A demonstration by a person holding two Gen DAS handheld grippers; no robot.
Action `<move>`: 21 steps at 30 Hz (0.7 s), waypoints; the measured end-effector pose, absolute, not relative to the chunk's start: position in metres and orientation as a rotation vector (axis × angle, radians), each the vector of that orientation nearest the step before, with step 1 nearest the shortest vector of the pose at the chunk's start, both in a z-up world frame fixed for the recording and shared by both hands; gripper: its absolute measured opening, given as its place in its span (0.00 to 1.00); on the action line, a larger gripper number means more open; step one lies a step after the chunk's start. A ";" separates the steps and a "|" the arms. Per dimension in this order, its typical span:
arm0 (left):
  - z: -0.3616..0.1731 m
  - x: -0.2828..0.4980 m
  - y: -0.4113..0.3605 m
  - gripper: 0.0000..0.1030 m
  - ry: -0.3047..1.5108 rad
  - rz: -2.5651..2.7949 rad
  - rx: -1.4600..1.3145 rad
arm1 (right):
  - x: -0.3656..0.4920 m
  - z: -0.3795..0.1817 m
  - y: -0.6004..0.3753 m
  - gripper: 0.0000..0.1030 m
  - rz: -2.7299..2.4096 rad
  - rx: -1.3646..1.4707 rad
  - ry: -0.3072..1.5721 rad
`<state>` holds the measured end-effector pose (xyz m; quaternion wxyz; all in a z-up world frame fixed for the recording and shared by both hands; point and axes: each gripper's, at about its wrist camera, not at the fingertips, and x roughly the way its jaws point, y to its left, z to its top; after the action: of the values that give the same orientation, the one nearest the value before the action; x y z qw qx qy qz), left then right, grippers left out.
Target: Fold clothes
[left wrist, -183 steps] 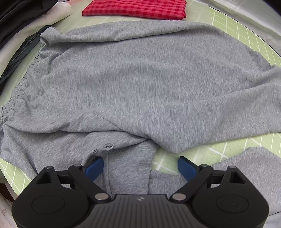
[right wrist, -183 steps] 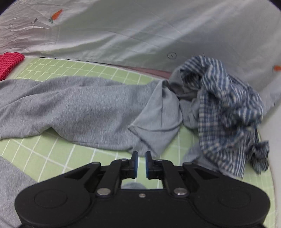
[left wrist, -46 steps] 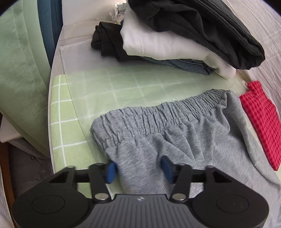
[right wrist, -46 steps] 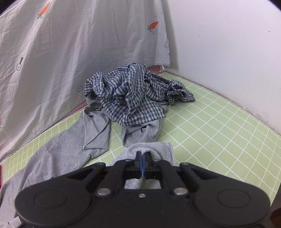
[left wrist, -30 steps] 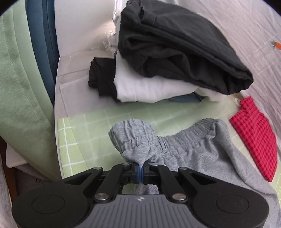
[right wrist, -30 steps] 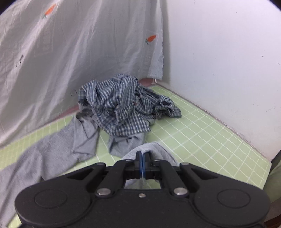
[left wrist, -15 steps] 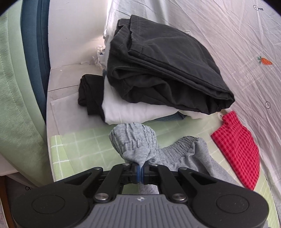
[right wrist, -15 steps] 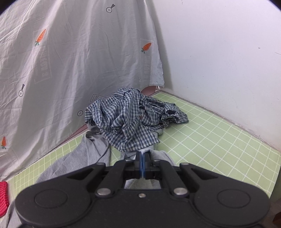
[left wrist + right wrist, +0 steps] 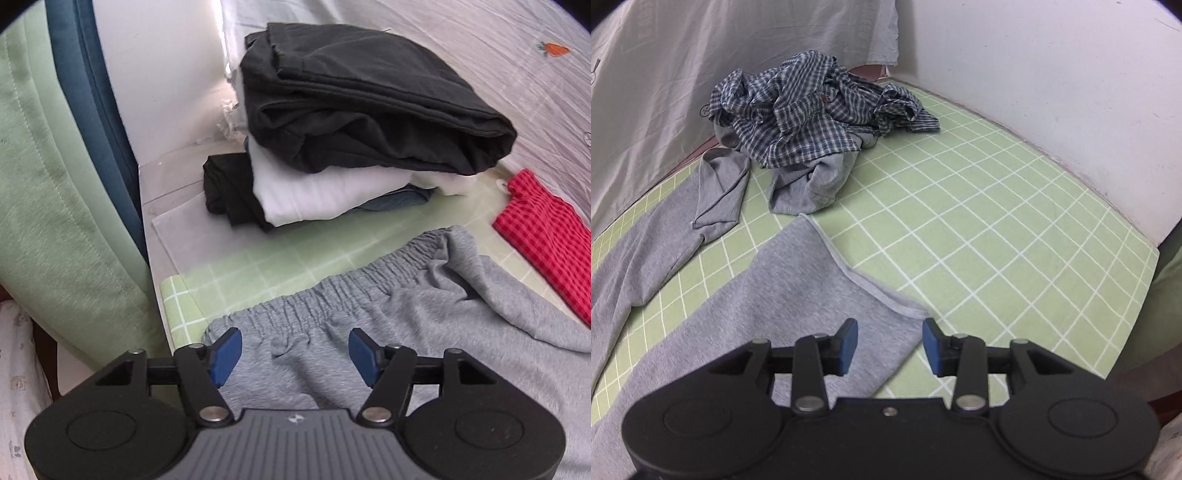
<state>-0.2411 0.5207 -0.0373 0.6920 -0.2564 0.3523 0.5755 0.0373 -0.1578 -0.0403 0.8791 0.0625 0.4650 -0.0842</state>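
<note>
Grey sweatpants lie on the green grid mat. In the left wrist view their elastic waistband (image 9: 354,291) lies flat just past my left gripper (image 9: 295,350), which is open and empty above the fabric. In the right wrist view a grey leg (image 9: 798,295) lies flat, its hem at my right gripper (image 9: 889,345), which is open and empty over the hem corner. The other leg (image 9: 665,236) stretches toward the far left.
A stack of folded black and white clothes (image 9: 354,122) sits behind the waistband. A folded red checked cloth (image 9: 546,243) lies at the right. A crumpled blue plaid shirt (image 9: 805,107) lies on more grey cloth at the far corner. The mat's edge (image 9: 1145,280) is at the right.
Both grippers were shut on the sweatpants and held them up; now both have opened, and the waistband and leg hem lie flat on the mat.
</note>
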 end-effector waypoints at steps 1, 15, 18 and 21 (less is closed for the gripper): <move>-0.035 -0.233 0.515 0.66 0.792 1.255 -0.552 | 0.038 -0.045 -0.156 0.40 -0.171 0.116 0.975; -0.055 -0.133 0.403 0.73 0.972 0.805 -0.465 | 0.056 -0.096 -0.182 0.53 -0.137 0.147 1.031; -0.051 -0.122 0.382 0.73 0.985 0.757 -0.426 | 0.062 -0.100 -0.183 0.48 -0.102 0.116 1.002; -0.046 -0.112 0.362 0.73 0.991 0.733 -0.383 | 0.065 -0.099 -0.184 0.03 -0.042 0.073 0.973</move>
<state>-0.1120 0.3620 -0.0461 0.7989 -0.1784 0.4620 0.3414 0.0655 -0.1837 -0.0992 0.8830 0.0351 0.4676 -0.0202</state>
